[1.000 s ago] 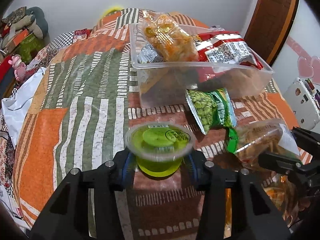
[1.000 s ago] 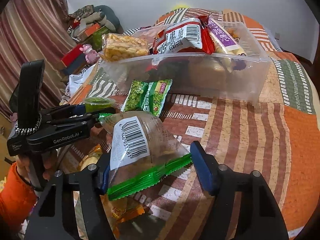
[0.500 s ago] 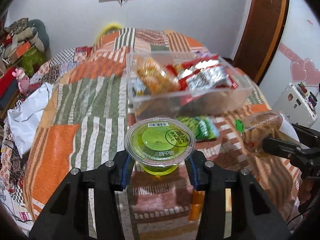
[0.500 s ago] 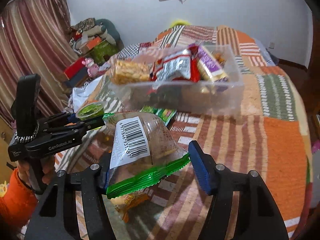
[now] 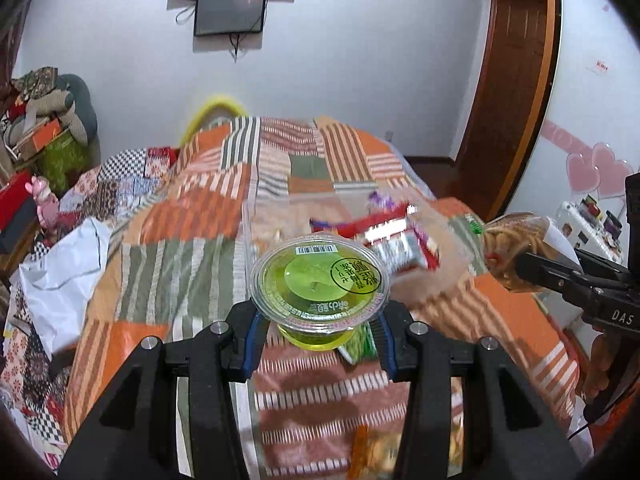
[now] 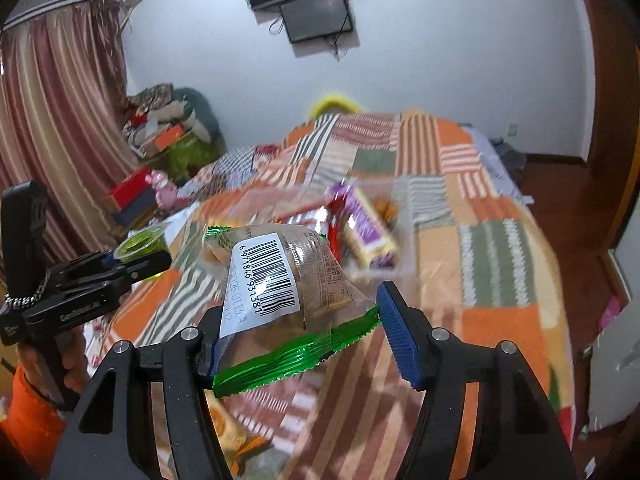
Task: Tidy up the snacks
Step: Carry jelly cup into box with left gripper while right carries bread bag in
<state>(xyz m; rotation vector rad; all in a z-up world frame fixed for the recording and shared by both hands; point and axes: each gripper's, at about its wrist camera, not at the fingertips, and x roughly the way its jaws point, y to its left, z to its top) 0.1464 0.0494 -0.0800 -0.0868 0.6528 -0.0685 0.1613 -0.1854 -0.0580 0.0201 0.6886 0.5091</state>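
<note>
A green jelly cup [image 5: 320, 280] with a clear lid is held above the bed, and my left gripper [image 5: 316, 340] is shut on its body. My right gripper [image 6: 304, 340] is shut on a clear snack bag [image 6: 288, 280] that has green sealed ends and a barcode label. Beyond both lies the clear plastic bin [image 6: 408, 248], blurred and holding several snack packets. In the left wrist view, the right gripper [image 5: 560, 276] and its snack bag [image 5: 516, 236] hang at the right. In the right wrist view, the left gripper [image 6: 132, 264] carries the jelly cup [image 6: 142, 242] at the left.
A patchwork blanket [image 5: 192, 256] covers the bed. A green pea packet [image 5: 360, 344] lies under the cup, and an orange snack pack [image 5: 380, 448] lies nearer me. A white bag [image 5: 60, 276] and piled clutter sit at the left. A wooden door [image 5: 516, 80] stands at the right.
Both grippers have risen off the bed with the jelly cup and the snack bag still held. The bin and the loose packets now lie lower and farther away.
</note>
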